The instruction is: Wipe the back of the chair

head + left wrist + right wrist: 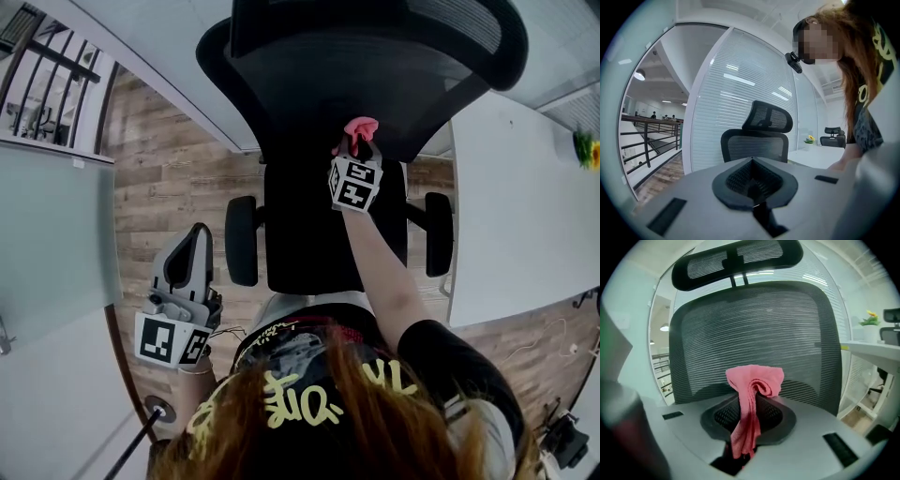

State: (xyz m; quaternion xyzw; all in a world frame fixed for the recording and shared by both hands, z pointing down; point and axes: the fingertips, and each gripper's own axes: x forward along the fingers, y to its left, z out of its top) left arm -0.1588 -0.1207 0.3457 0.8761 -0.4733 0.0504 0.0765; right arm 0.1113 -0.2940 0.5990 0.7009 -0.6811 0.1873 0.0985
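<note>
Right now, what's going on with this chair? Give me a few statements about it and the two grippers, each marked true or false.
1. The right gripper holds a pink cloth. True.
2. The left gripper holds a cloth too. False: its jaws are shut on nothing.
3. The chair has a dark mesh back. True.
4. The chair has no headrest. False: a headrest sits above the back.
5. The left gripper is at the chair's back. False: it hangs low, apart from the chair.

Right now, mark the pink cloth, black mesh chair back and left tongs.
Pink cloth [755, 380]: right gripper view, bunched top.
Black mesh chair back [759, 329]: right gripper view, mesh centre.
Left tongs [198, 232]: head view, closed tips.
</note>
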